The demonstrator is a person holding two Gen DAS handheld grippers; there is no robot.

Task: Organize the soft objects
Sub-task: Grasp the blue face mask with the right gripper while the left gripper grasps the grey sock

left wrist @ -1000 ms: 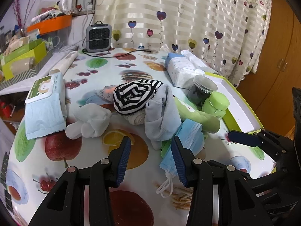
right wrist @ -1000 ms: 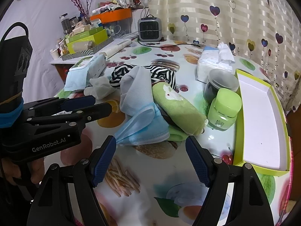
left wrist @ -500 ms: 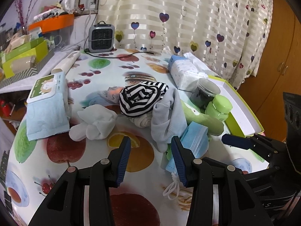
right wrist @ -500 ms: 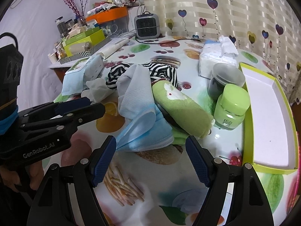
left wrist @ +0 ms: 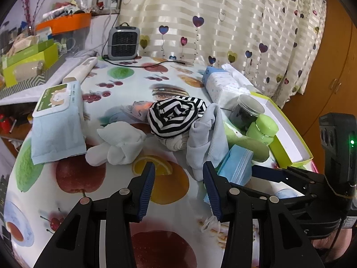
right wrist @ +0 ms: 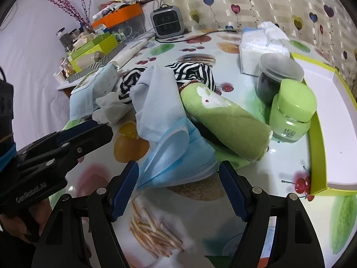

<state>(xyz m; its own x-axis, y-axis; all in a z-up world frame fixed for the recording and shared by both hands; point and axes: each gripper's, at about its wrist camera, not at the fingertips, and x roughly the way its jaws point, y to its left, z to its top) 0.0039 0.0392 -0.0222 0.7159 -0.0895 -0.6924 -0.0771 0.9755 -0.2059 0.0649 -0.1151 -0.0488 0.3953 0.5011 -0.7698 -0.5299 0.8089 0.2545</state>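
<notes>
Two claws over the worktop [left wrist: 120, 102], both w/ jaws apart, nothing clamped. Left claw [left wrist: 178, 189] hovers above the orange-slice print, just in front of the soft pile. Right claw [right wrist: 178, 189] sits low, its blue pads either side of the blue face masks [right wrist: 178, 163]; pads not pressing on them. Masks lie at the near edge of the pile, partly under a pale blue cloth [right wrist: 160, 105]. Rolled green towel [right wrist: 223, 122] just right of it, touching the masks. Striped black/white garment [left wrist: 174, 118] behind, white socks [left wrist: 118, 145] to its left. Green jar [right wrist: 292, 109] and dark jar [right wrist: 279, 76] stand beside the yellow-green tray [right wrist: 316, 156].
</notes>
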